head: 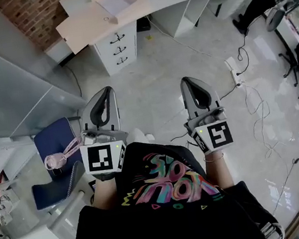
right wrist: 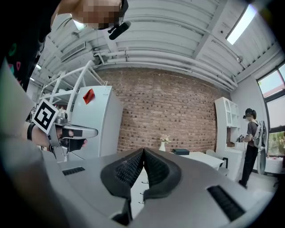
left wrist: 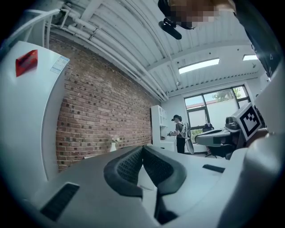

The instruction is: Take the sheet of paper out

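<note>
Head view: sheet of paper (head: 116, 2) on surface (head: 87, 26), upper centre, well beyond closed, empty left hand-held gripper (head: 105, 90) and right hand-held gripper (head: 188, 81), nearer the left.

Ahead of you stands a pale wooden desk (head: 89, 25), a shallow tray of white paper (head: 116, 2) on it, a white drawer unit (head: 118, 49) beneath; a blue padded chair (head: 54, 141) sits at your left.

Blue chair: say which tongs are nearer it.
Left. In the head view the left tongs are just right of the blue chair; the right tongs lie farther right, beyond the left ones.
</note>
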Available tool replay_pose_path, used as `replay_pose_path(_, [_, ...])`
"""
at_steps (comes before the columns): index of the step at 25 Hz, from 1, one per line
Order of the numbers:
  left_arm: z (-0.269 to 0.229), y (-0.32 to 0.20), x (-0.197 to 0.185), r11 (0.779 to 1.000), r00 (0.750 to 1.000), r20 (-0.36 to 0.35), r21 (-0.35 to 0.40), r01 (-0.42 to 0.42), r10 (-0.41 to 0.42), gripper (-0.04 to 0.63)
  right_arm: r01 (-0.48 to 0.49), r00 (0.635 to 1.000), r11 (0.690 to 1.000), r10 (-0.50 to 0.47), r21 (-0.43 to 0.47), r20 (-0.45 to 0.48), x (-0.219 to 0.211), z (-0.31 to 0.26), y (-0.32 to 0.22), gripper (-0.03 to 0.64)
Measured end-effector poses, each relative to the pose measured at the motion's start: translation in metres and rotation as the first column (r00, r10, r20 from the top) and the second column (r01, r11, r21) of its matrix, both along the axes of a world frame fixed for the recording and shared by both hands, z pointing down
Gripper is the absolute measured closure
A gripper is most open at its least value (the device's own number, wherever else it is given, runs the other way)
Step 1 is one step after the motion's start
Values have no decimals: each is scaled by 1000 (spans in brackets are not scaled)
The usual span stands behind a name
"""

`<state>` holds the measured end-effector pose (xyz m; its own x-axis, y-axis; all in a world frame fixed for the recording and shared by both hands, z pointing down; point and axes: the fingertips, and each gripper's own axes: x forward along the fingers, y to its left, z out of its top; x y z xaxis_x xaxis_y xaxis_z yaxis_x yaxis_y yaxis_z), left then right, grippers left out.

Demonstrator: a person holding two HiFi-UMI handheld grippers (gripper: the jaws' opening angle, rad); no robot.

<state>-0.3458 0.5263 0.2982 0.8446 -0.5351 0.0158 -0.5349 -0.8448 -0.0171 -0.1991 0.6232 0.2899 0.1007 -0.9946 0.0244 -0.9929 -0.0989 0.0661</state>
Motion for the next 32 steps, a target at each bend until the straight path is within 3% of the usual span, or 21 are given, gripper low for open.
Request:
replay_pose_path(9, [17, -38, 28, 1000, 1000, 13, -22, 12, -12, 571, 5, 1000, 1000, -4, -29, 20, 30, 22, -34, 598])
replay_pose_path(24, [16, -288, 131, 1000, 1000, -4, -28, 2, -2, 571, -7, 999, 998, 11, -70, 53, 131, 36, -271, 598])
replay_pose_path(32, [24, -371, 156, 999, 1000, -7, -31, -13, 13, 571, -13, 999, 997, 15, -77, 29, 157, 39, -357, 598])
